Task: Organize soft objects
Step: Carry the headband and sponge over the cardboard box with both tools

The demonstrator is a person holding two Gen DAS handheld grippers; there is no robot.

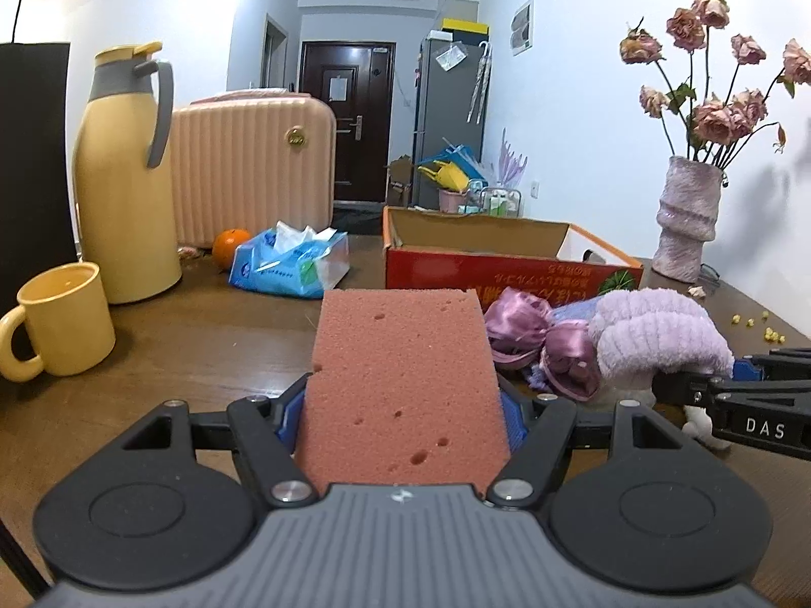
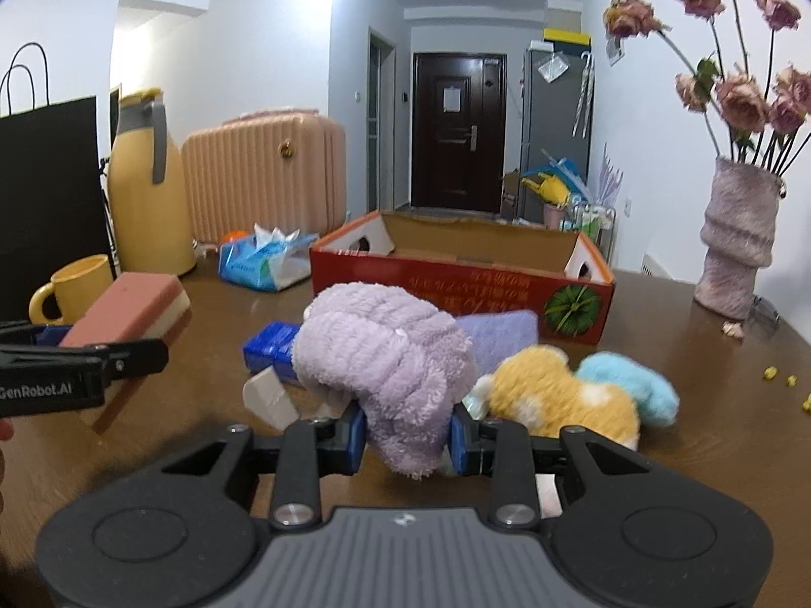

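Pink sponge (image 1: 400, 385) clamped in left gripper (image 1: 400, 420), frame centre; lilac plush (image 2: 385, 354) pinched in right gripper (image 2: 408, 438). Red box (image 2: 456, 273), upper centre, apparently empty. Yellow plush (image 2: 562, 395), purple pad (image 2: 502, 332) on table (image 2: 684, 405), unsorted.

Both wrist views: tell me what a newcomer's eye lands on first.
The big pink sponge fills the middle of the left view, clamped in the left gripper. In the right view, the right gripper pinches a fluffy lilac towel above the brown table. Behind both sits an open red cardboard box.
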